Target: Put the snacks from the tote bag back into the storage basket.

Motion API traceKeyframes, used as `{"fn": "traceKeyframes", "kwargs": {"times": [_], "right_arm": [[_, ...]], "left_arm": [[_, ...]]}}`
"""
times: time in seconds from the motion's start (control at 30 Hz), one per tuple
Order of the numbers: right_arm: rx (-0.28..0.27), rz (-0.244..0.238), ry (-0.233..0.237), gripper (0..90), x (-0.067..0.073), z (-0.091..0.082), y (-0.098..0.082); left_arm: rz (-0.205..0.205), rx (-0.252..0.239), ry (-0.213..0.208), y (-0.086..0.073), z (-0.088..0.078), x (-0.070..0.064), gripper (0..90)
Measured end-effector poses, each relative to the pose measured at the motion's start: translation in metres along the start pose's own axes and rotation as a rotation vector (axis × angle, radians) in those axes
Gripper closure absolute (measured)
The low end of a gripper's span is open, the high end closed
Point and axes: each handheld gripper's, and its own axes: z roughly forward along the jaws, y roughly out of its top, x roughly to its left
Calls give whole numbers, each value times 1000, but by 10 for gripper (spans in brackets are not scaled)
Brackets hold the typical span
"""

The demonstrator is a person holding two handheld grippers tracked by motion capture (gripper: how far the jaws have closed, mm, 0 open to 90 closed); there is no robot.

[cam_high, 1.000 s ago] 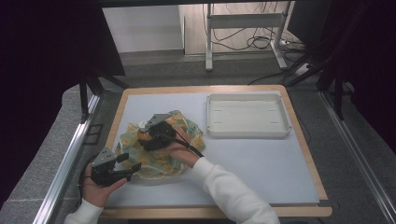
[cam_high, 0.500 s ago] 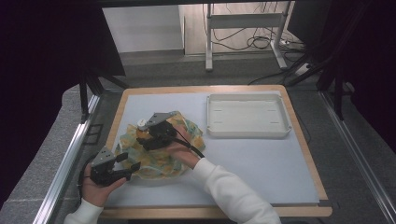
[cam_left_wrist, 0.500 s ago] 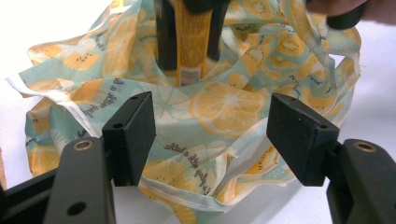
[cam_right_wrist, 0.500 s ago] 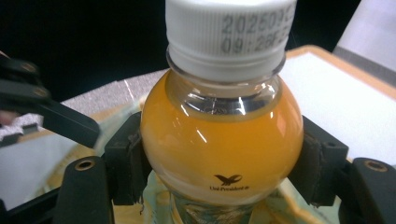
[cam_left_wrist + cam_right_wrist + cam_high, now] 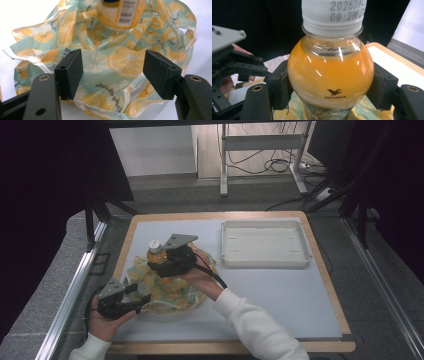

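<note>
The right claw (image 5: 161, 261) is clamped on the juice bottle (image 5: 329, 75), held upright over the fruit-print bag (image 5: 112, 57) presumably to lift it clear, while the left claw (image 5: 112, 72), jaws apart, hovers at the bag's 7 o'clock edge on the tabletop (image 5: 280, 290), likely ready to pin it.

Worktop (image 5: 150, 222): wooden rim, pale blue-white mat (image 5: 280, 290) covering nearly the whole surface.
On mat, far right: white rectangular tray (image 5: 265, 263), shallow, lying flat, long side parallel to the far edge.
On mat, near left: crumpled fabric bag (image 5: 170, 292), pale green with orange citrus-slice print and lettering, spread loosely, well apart from tray.
</note>
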Motion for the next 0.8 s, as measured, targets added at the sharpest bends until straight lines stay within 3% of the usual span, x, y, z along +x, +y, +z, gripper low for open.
{"fn": "traceKeyframes", "kwargs": {"times": [0.4,0.8], "right_arm": [[-42,1,-8,305,-5,-34,10],[-57,14,-19,305,-15,-62,4]], "left_arm": [[1,7,5,0,1,0,330],[-3,9,7,0,1,1,328]]}}
